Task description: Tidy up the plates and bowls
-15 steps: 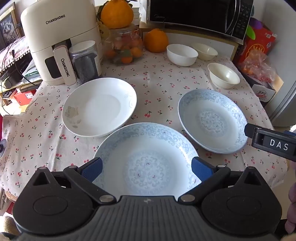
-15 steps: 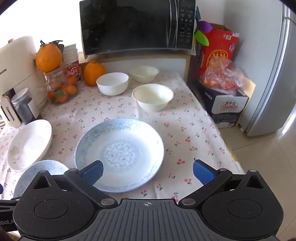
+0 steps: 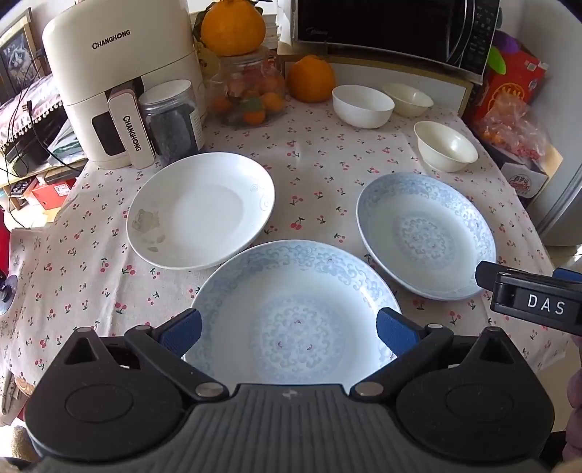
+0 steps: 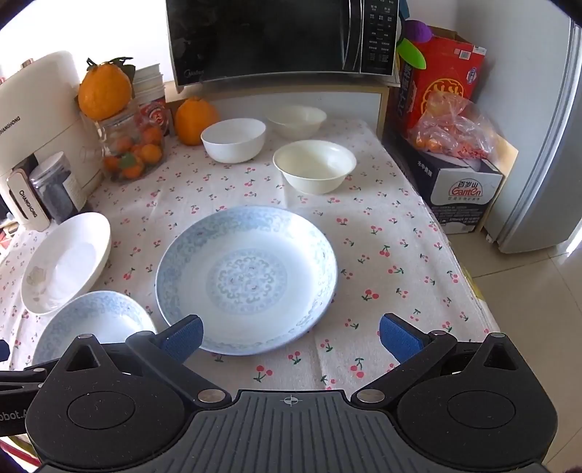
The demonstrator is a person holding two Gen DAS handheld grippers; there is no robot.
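Three plates lie on the cherry-print tablecloth. A blue-patterned plate is at the front, under my open, empty left gripper. A second blue-patterned plate lies to the right; it is the plate just ahead of my open, empty right gripper. A plain white plate lies at the left. Three white bowls stand at the back right: a round one, a cream one behind it, and one nearer. The right gripper's side shows in the left wrist view.
An air fryer, a dark jar, a glass jar of oranges, a loose orange and a microwave line the back. Boxes and a bag stand past the table's right edge, beside a fridge.
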